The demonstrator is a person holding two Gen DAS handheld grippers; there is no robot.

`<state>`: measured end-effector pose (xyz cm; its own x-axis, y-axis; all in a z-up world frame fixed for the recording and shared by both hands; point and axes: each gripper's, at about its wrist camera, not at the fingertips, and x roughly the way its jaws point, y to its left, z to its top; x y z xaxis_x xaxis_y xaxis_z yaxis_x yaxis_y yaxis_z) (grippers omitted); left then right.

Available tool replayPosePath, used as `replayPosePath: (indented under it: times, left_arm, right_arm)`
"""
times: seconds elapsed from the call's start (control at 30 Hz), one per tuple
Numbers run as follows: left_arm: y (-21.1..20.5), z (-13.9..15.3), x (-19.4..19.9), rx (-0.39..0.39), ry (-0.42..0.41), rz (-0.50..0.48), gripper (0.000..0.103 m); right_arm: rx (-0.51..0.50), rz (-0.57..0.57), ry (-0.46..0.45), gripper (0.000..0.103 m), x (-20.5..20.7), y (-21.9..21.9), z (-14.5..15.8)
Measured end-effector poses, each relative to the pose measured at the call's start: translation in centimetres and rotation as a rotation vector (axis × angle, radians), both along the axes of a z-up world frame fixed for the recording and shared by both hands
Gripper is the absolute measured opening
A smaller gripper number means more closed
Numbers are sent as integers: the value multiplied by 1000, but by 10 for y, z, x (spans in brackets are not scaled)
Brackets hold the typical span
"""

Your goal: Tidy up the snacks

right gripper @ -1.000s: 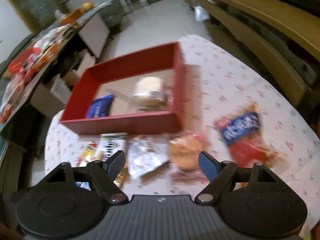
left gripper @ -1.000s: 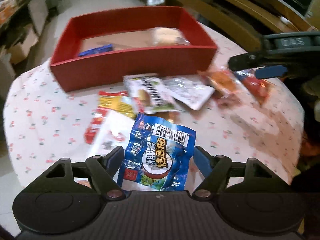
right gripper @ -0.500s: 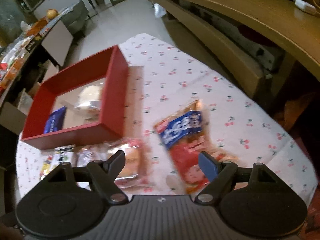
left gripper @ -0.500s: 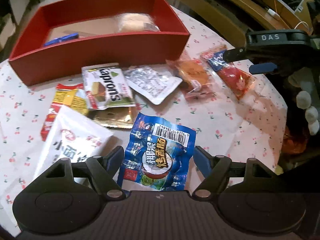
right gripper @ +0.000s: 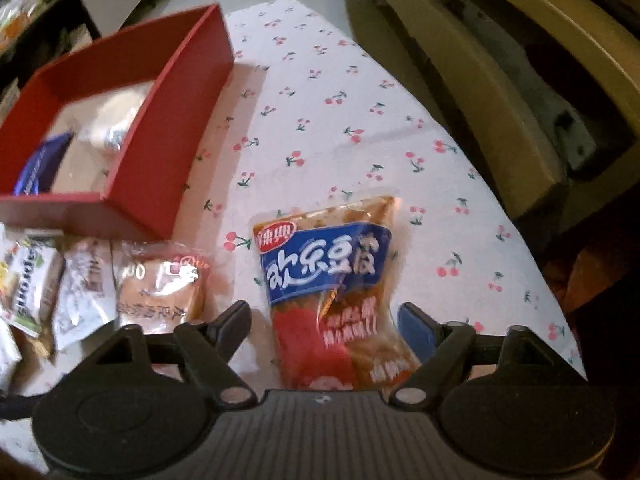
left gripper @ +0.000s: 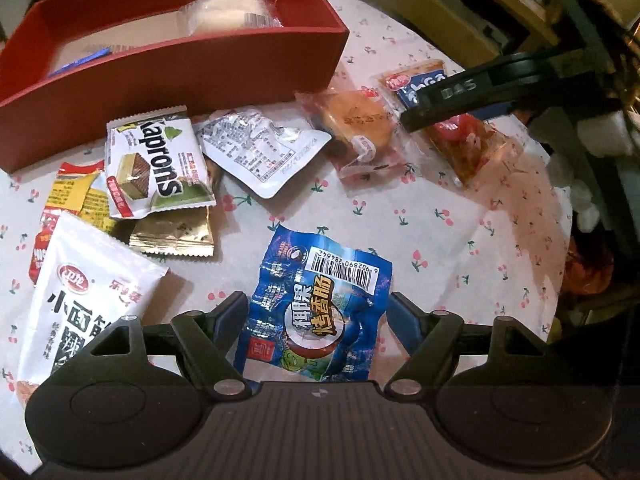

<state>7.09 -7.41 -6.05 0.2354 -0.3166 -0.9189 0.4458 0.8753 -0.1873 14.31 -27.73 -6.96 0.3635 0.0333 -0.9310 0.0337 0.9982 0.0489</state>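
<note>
Snacks lie mostly loose on the table (left gripper: 460, 248), so most of the sorting is left. Nearest, the left tongs (left gripper: 316, 312) stand apart around the blue packet (left gripper: 320, 316), whose lower half lies between the pads; they do not seem to press it, though the near end is hidden. The right tongs (right gripper: 324, 322) have just been opening and straddle the red-and-blue pouch (right gripper: 332, 284) without gripping it. At 9 o'clock of the blue packet sits a big white bag (left gripper: 84, 296). Farther off, toward 11 o'clock, a wafer pack (left gripper: 152, 164) overlaps a gold wrapper (left gripper: 172, 232) and a yellow one (left gripper: 72, 192); a silver sachet (left gripper: 264, 152) and a clear-wrapped cake (left gripper: 356, 124) lie at 12. Farthest is the red box (left gripper: 172, 68), holding only a pale wrapped bun (left gripper: 228, 12) and a small blue packet (right gripper: 38, 168). Its near wall stands between the pile and the inside.
</note>
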Motion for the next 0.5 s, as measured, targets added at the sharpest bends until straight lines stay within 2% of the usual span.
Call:
replayPosePath:
  times: [0.07,0.1,0.13,0.2,0.33,0.5]
  left_arm:
    - [0,0,-1,-3,-2,3,81]
    - [-2,-1,0,0,-5,3,81]
    - [-2,-1,-1,3,-9,4,81]
    - [-2,-2,-1,3,-10,3,81]
    - [-6,-2,-5,50,-40,-7,81]
    - [-7,-6,-9,68,-50,-17,81]
  right_arm:
    - [-11,9,-36,89,1,1,0]
    - [-4,-9,-39,83,1,-1,1]
    - [-15,-24,-45,71,0,-3,4]
    - [1,-17,-45,63,-4,-3,9]
    - [-38,8,-49,57,-22,4,12]
    - [0,-8,-46,53,-46,8,18]
